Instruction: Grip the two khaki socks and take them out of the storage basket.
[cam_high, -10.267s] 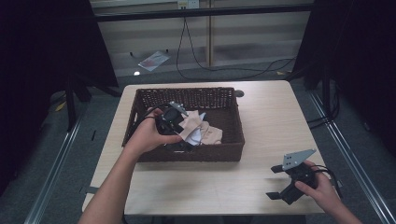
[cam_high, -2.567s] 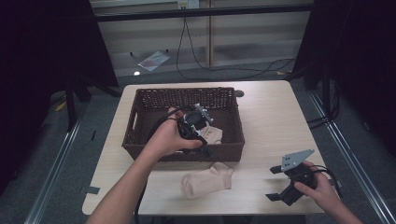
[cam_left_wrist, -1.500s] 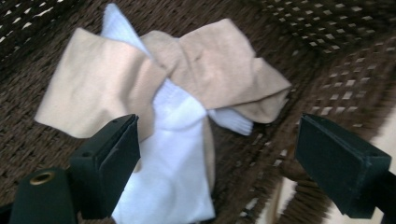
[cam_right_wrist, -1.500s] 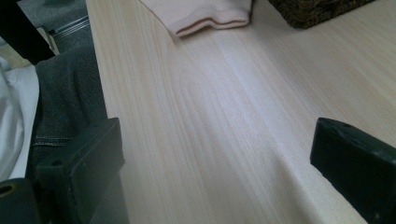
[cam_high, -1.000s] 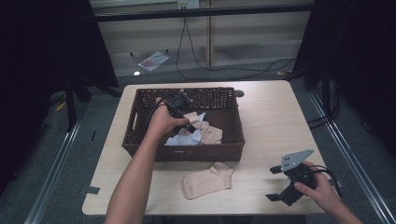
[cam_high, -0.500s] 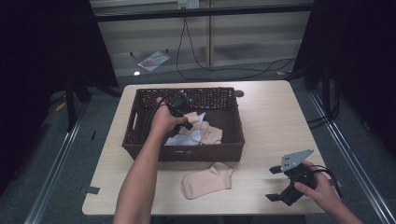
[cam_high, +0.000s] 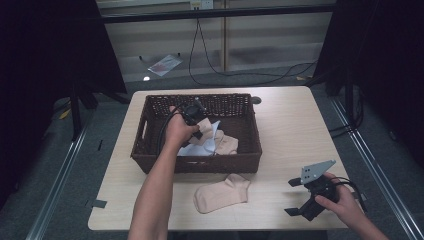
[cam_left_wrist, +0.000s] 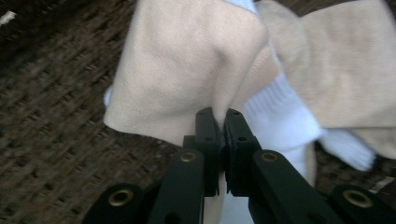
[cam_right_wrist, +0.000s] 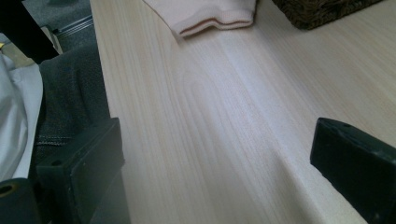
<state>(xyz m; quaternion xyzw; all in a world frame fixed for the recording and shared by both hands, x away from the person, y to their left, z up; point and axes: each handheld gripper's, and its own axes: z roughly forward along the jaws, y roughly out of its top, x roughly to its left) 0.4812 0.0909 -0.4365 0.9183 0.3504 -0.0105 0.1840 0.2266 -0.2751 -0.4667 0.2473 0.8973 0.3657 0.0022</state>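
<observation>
Beige sock (cam_left_wrist: 187, 70) pinched in basket (cam_high: 150, 120) (1 (cam_high: 220, 192) on table).

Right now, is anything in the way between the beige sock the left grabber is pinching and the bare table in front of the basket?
Yes: the near wall of the dark woven wicker basket. The left gripper is shut on a beige sock inside it, so the sock must go up over that wall. Beyond it, another beige sock lies on the light wooden table.

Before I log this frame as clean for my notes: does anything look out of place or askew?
Only one thing: a beige sock lies crumpled on the table in front of the basket, while the other socks are piled inside it. Nothing looks spilled or damaged.
</observation>
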